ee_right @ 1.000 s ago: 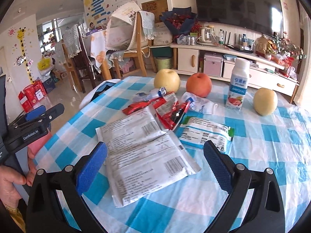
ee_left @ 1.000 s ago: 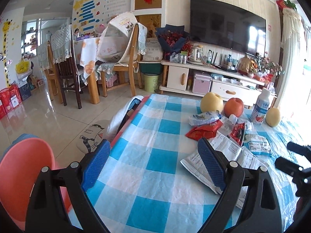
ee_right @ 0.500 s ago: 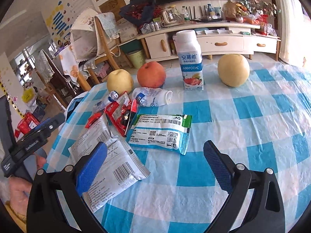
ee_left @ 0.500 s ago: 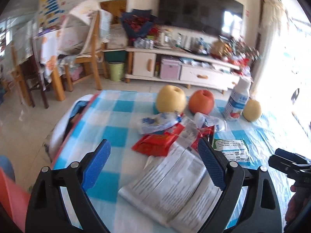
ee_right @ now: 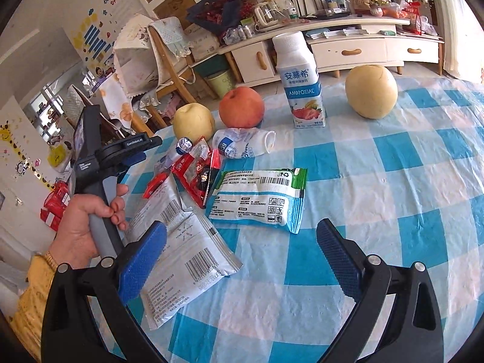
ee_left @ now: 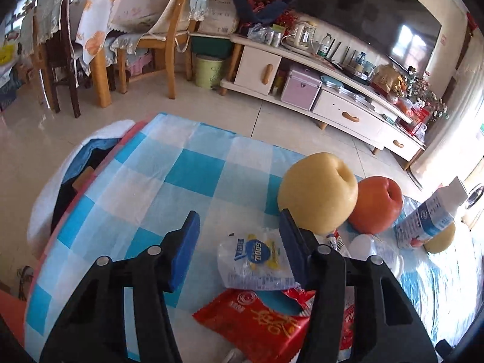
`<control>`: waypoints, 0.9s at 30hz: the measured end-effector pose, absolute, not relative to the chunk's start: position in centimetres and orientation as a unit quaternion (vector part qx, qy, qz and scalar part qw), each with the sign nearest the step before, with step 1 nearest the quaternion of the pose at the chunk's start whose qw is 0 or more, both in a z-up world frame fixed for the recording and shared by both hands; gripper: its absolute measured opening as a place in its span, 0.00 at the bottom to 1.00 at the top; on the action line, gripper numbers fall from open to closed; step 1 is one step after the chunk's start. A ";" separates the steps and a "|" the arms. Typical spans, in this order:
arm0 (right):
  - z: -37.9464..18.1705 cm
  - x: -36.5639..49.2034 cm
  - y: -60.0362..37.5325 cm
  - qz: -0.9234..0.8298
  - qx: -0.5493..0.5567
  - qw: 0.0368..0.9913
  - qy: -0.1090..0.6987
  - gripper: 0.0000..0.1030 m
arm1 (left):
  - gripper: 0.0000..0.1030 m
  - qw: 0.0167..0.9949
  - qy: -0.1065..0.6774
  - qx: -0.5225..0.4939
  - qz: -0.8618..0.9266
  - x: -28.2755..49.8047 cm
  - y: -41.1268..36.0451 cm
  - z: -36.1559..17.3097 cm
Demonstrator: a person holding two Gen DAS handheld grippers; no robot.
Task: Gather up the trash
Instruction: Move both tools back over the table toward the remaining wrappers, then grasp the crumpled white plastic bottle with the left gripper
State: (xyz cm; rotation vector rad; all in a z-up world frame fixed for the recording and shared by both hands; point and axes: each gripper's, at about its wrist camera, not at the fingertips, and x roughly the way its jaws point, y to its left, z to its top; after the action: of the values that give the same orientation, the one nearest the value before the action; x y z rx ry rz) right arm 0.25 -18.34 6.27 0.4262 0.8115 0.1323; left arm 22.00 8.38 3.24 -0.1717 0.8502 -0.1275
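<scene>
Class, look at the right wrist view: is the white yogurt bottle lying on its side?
No, the yogurt bottle stands upright on the checked tablecloth, between the red apple and a yellow pear.

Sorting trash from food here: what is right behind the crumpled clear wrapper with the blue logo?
A yellow pear stands just behind the clear wrapper, a red apple beside it. The gripper finger covers the wrapper's right edge.

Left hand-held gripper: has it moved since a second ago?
Yes. The left hand-held gripper has gone forward across the table toward the yellow pear, which now looms beside its right finger. Its jaws are closing around a clear crumpled wrapper.
</scene>
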 end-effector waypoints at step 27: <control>6.9 -0.6 -22.8 0.010 0.237 0.896 0.376 0.95 | 0.41 0.826 0.473 0.114 -0.285 9.8 -2.6 1.5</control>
State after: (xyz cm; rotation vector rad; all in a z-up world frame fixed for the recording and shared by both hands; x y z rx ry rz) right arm -0.62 -22.82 6.92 0.4907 0.7798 0.0206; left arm 9.76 -2.61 1.46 0.2424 1.0040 -0.6063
